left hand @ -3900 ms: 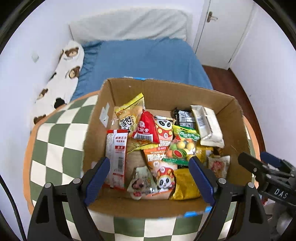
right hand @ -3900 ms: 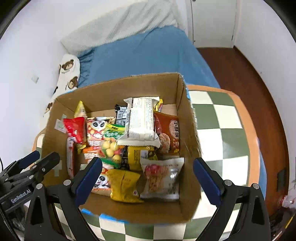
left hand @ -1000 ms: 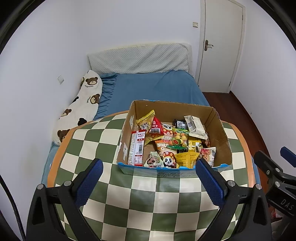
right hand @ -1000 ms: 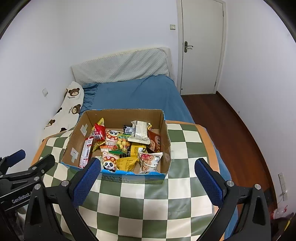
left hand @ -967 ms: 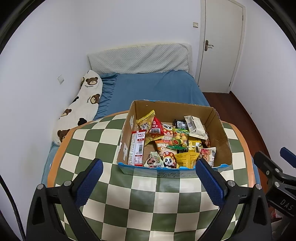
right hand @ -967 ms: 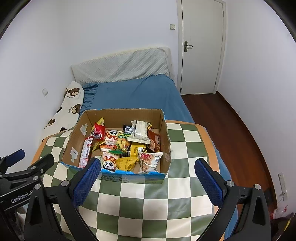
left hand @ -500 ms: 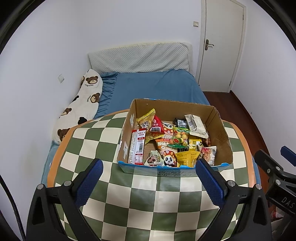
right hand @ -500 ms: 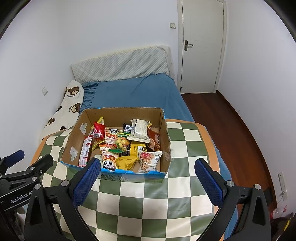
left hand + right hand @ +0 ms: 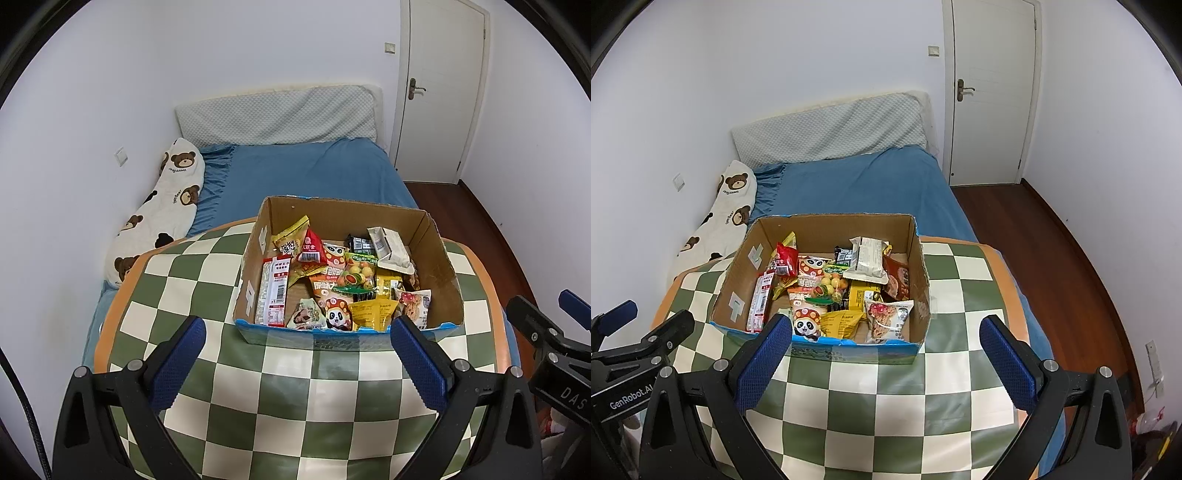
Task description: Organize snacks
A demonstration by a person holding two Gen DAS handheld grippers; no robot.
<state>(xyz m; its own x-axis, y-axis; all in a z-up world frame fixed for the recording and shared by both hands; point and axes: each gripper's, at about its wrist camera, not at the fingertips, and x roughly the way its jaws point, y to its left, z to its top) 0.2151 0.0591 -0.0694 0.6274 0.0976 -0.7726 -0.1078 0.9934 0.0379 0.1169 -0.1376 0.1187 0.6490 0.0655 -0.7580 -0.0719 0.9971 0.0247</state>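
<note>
An open cardboard box [image 9: 439,273] [image 9: 738,284] stands on the green-and-cream checkered table [image 9: 280,398] [image 9: 886,398], filled with several snack packets: a panda bag [image 9: 338,314] [image 9: 807,326], a yellow bag [image 9: 373,312], a white wrapper [image 9: 391,249] [image 9: 868,258], a red-and-white strip [image 9: 275,291]. My left gripper [image 9: 297,362] hangs open, well back from the box's near wall, nothing between its blue pads. My right gripper [image 9: 886,360] is open too, empty, at a similar distance. Each gripper shows at the edge of the other's view.
Behind the table lies a bed with a blue sheet [image 9: 306,173], a grey headboard cushion [image 9: 277,114] and a bear-print pillow [image 9: 162,210]. A white door [image 9: 990,92] stands at the back right, with dark wood floor [image 9: 1052,251] along the right wall.
Since 3.9 s ago both grippers have pulled far back and up from the box. Over the last second they barely moved; the box and snacks lie unchanged.
</note>
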